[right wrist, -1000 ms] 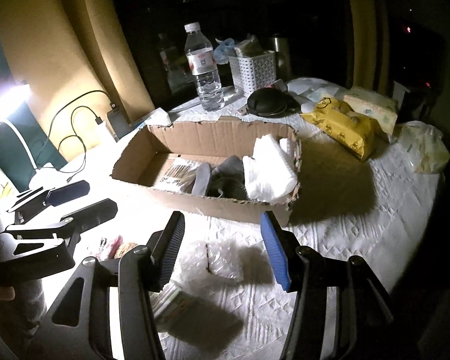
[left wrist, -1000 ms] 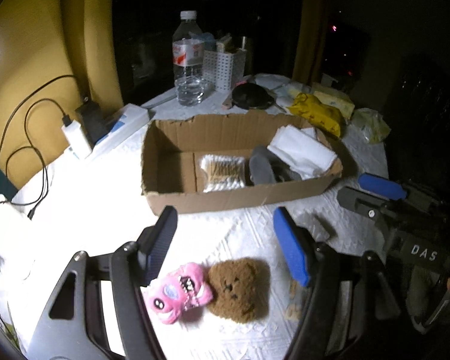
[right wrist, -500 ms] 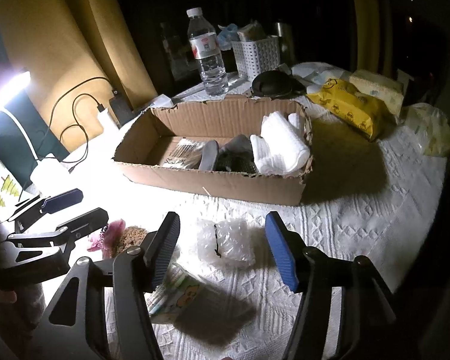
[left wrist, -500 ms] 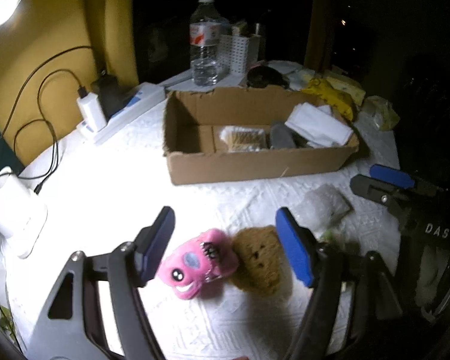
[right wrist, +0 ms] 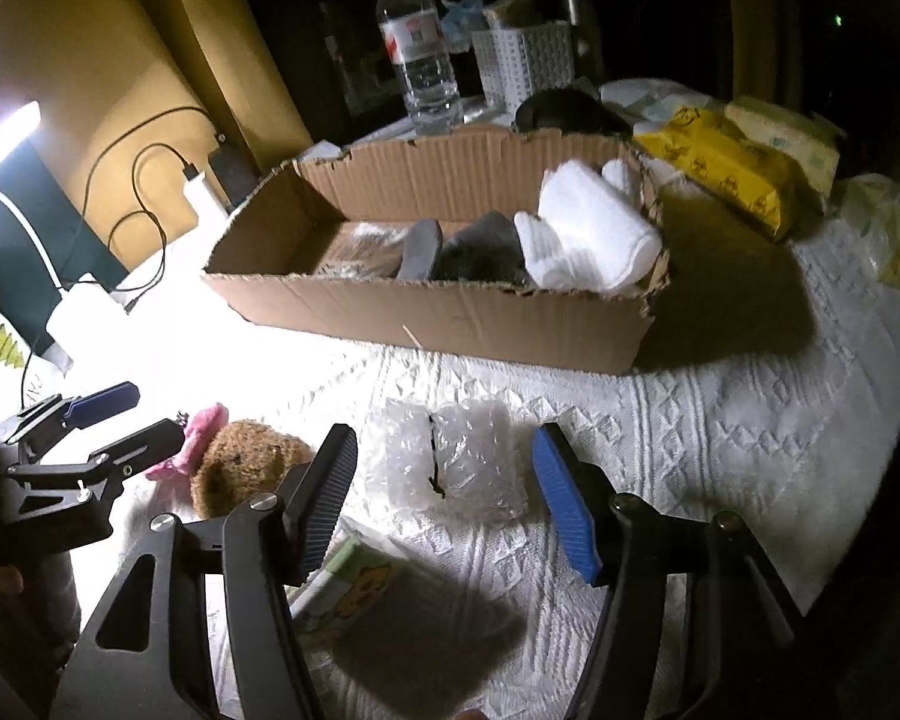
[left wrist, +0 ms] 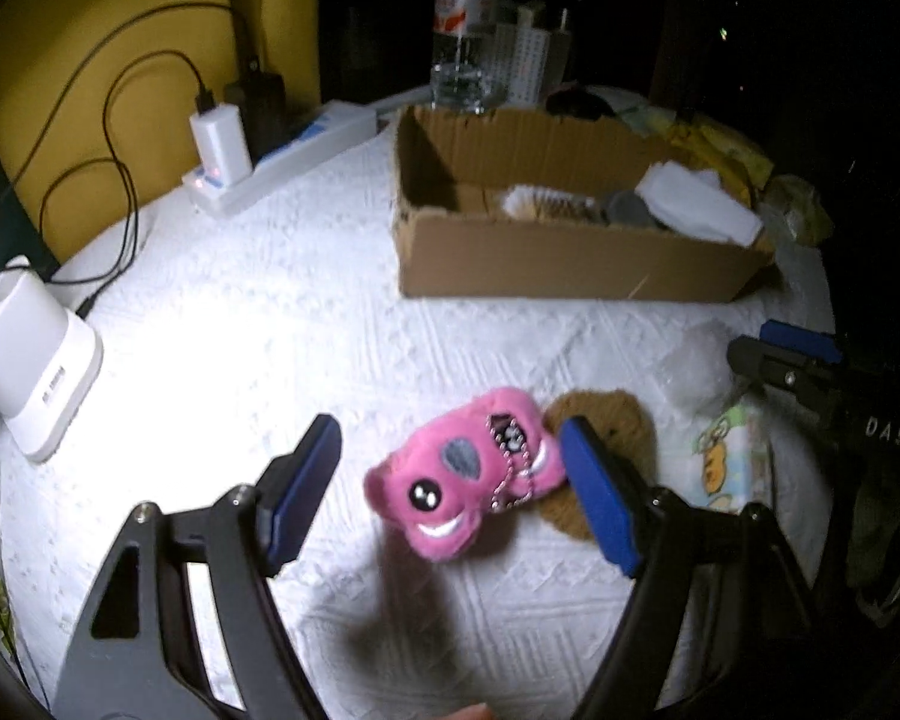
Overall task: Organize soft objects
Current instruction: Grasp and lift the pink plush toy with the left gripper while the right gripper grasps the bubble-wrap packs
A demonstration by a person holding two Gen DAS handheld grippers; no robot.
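A pink plush toy [left wrist: 468,468] lies on the white tablecloth between the open fingers of my left gripper [left wrist: 450,480], next to a brown plush bear [left wrist: 606,420]. The bear [right wrist: 246,468] and a bit of the pink toy [right wrist: 201,426] also show in the right wrist view. My right gripper [right wrist: 444,498] is open, with a bubble-wrap packet [right wrist: 456,462] lying between its fingers. A tissue pack [right wrist: 354,588] with a cartoon print lies below it. The cardboard box [right wrist: 450,318] behind holds white socks [right wrist: 588,234], grey items and a clear packet.
A water bottle [right wrist: 420,54], a white basket [right wrist: 528,60] and a black pouch [right wrist: 564,111] stand behind the box. Yellow wipes packs [right wrist: 726,168] lie at the right. A power strip [left wrist: 282,162], chargers, cables and a white device [left wrist: 30,360] are at the left.
Both grippers have pulled back from the box and lowered. The pink toy now sits between the left fingers, and the bubble-wrap packet sits between the right fingers.
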